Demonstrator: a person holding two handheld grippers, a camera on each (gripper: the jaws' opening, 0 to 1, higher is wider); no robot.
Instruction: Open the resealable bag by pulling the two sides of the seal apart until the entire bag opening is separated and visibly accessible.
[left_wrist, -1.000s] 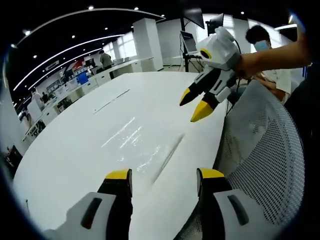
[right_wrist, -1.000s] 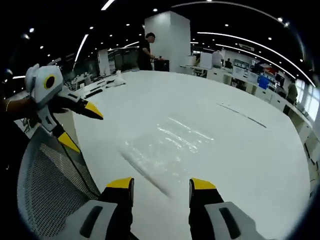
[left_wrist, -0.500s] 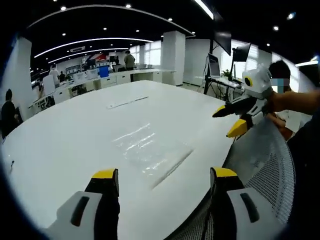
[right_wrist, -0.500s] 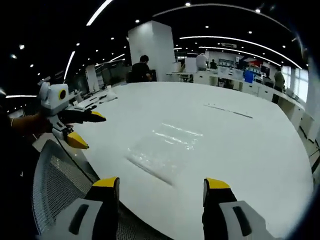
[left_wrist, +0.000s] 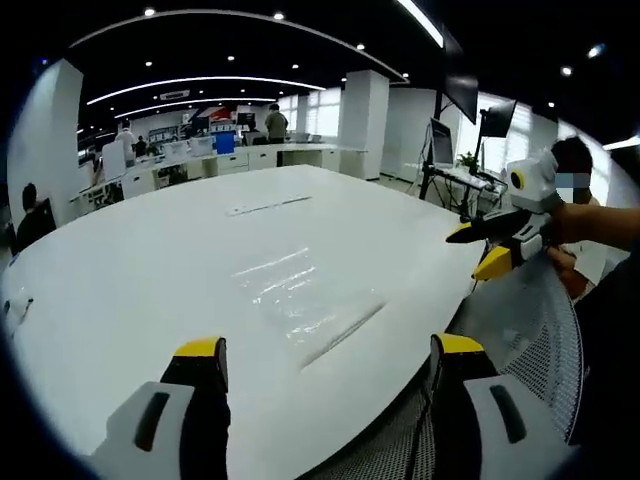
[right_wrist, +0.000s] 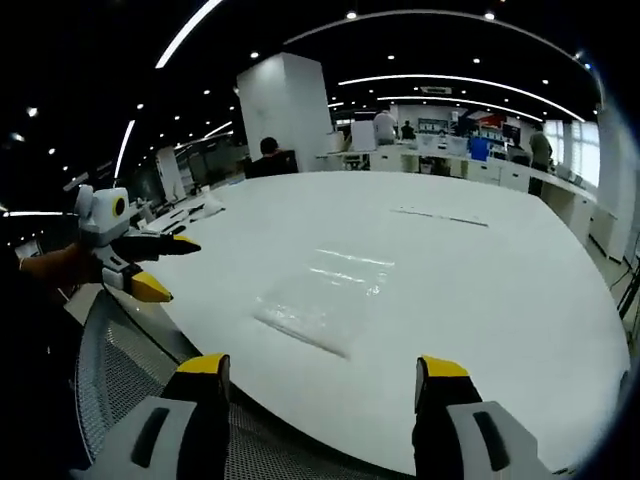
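Observation:
A clear resealable bag (left_wrist: 305, 300) lies flat on the white table (left_wrist: 150, 260), its seal strip toward the near edge. In the right gripper view the same bag (right_wrist: 322, 297) lies ahead of the jaws. My left gripper (left_wrist: 320, 358) is open, held back from the table edge and apart from the bag. My right gripper (right_wrist: 318, 368) is open too, also short of the bag. The right gripper (left_wrist: 485, 247) enters the left gripper view from the right, over the chair. The left gripper (right_wrist: 160, 268) enters the right gripper view from the left. Nothing is held.
A grey mesh chair back (left_wrist: 525, 320) stands at the table's near edge, between the grippers; the chair back (right_wrist: 130, 370) fills the lower left of the right gripper view. A thin strip (left_wrist: 268, 206) lies farther out on the table. People, desks and monitors stand far behind.
Both views have pulled back and up from the table, so the bag looks smaller and farther off. The bag itself has not moved. Both grippers stay open.

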